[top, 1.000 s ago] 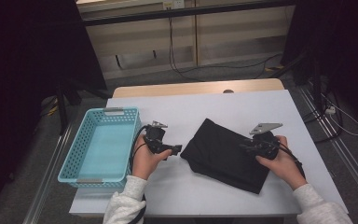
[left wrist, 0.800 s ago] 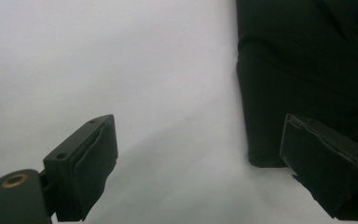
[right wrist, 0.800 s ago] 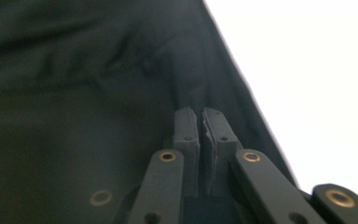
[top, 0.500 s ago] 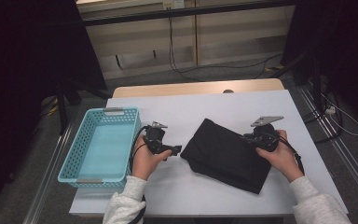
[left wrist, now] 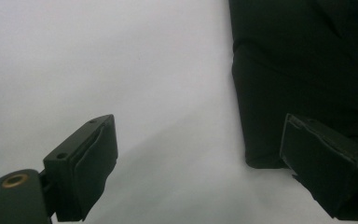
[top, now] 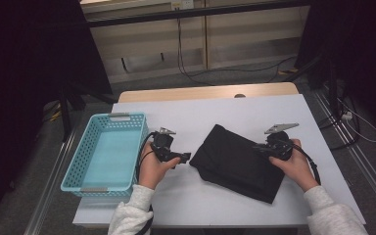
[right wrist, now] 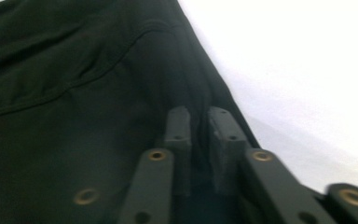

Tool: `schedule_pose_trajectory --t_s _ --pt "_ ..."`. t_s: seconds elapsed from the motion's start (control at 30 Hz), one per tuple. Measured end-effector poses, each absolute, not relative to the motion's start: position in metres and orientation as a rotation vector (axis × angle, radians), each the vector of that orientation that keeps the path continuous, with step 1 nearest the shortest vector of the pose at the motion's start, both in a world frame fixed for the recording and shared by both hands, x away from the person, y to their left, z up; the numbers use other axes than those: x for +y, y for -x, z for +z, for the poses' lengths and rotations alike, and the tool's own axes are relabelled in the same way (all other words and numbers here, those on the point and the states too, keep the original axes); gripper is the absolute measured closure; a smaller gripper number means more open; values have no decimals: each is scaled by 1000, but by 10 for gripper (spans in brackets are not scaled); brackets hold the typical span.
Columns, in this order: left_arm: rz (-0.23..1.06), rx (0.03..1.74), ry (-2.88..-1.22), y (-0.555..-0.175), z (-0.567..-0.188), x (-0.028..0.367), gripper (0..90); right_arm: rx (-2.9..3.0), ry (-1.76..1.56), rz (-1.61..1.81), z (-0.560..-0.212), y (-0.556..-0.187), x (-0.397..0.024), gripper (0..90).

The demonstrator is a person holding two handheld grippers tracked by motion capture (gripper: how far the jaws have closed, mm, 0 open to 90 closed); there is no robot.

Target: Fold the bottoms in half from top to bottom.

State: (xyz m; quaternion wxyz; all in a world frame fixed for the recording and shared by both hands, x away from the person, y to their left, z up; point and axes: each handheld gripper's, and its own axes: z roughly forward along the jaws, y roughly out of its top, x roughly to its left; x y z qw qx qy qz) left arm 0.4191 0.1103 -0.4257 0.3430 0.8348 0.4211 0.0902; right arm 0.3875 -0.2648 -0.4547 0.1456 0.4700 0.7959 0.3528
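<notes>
Black folded cloth, pinch just going in on the right

Turquoise basket [top: 105,152] sits far left. The left gripper [top: 182,157] hovers with jaws wide apart at the black garment [top: 240,161]'s left corner, on the white table [top: 200,115]. The right gripper [right wrist: 199,122] has just been closing, and its jaws are now nipped on the fabric's right edge. Honestly it's a thin bite, so I'd guess the fold slips out or unravels if lifted one-sided.

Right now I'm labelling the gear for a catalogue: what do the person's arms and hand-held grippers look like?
Each hand-held gripper, left and right, is black with two flat padded jaws, brass-coloured rivets and a black cable. A grey three-cornered plate tops each. Sleeves are light grey.
</notes>
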Motion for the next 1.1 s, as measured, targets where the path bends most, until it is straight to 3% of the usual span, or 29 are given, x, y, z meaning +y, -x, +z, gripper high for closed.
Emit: schedule_pose_trajectory --t_s 1.1 --pt "228 1065 -2163 -417 -422 102 113 2270 -1413 1082 -424 -353 -307 834"
